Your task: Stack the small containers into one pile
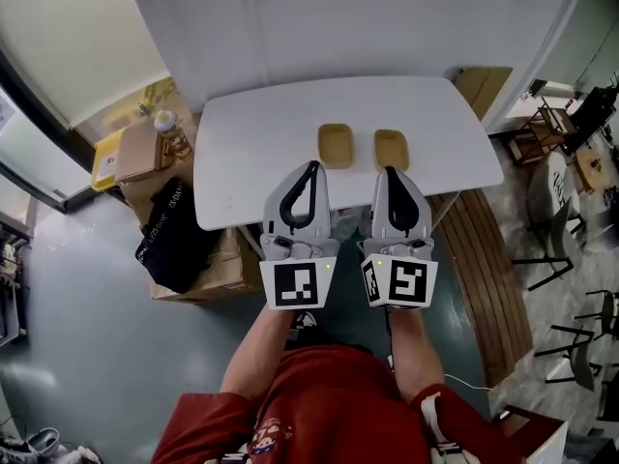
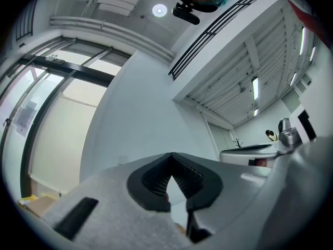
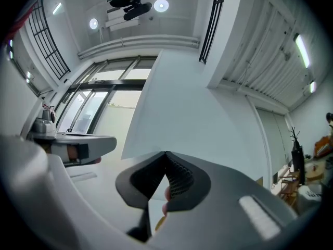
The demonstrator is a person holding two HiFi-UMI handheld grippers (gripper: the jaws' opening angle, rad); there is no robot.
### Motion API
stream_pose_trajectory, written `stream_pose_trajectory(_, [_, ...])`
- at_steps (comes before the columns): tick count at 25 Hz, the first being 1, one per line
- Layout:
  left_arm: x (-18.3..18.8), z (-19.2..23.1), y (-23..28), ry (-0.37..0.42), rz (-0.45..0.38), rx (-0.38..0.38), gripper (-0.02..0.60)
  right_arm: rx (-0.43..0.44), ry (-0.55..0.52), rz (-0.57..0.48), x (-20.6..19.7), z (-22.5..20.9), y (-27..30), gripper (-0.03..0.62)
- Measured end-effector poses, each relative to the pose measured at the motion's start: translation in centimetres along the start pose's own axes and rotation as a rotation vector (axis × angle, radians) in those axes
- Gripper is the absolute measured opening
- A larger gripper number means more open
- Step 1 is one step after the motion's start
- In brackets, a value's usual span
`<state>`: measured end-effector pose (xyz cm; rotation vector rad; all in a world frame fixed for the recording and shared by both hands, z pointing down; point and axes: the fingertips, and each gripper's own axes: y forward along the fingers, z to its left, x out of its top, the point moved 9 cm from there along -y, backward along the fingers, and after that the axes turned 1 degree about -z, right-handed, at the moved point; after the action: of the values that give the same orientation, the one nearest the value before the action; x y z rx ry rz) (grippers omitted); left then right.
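Nearest the camera: red shirt (image 1: 319, 404) and two forearms, each holding a gripper, marker cubes (image 1: 298, 283) facing up.

Left gripper (image 1: 309, 166): jaws together, nothing between them. Right gripper (image 1: 389, 171): same, closed and empty. Both gripper views look up past the closed jaws at wall and ceiling, so neither shows the containers.

Task items: two small tan containers side by side on the white table (image 1: 251, 162), on its far half. The left container (image 1: 336, 146) and right container (image 1: 391, 150) are close together but apart, not yet stacked. Each sits just ahead of one gripper tip.

Handling, my read:
- Shallow open trays, probably thin plastic or moulded pulp. Light, a bit flexible, not fragile.
- The table top looks smooth, so a nudge will likely slide one before the jaws bite.
- Best grip is on one rim or side wall, jaws straddling it. Don't squeeze across the body; it may flex.
- Similar shape, so they should nest. Lift one clear of the other's rim before lowering it.

Edges and room:
- Wall (image 1: 387, 27) right behind the far table edge, so little overshoot margin there.
- Bare table on both sides of the pair, more on the left.
- Cardboard boxes (image 1: 145, 153) and a black bag (image 1: 174, 235) lie below the left end. Chairs (image 1: 571, 249) are well apart on the right. None obstructs the approach.
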<state>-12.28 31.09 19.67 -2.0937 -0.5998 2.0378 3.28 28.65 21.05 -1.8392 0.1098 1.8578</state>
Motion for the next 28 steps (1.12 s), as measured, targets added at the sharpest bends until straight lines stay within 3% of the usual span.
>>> stream_pose_trajectory(12, [-3.5,5.5,4.5,-0.054,0.011,-0.028,0.0,-0.046,-0.03,0.043,-3.0,1.9,6.0,0.001])
stream_pose_trajectory(19, [-6.2,5.5,8.0,-0.037,0.035,-0.04,0.0,-0.066,0.03,0.044,-5.5,-0.6,9.2,0.002])
stream_pose_trajectory(28, [-9.3,4.3,17.3,0.011,0.042,-0.005,0.002,-0.011,0.057,0.034,-8.3,-6.8,16.9,0.002])
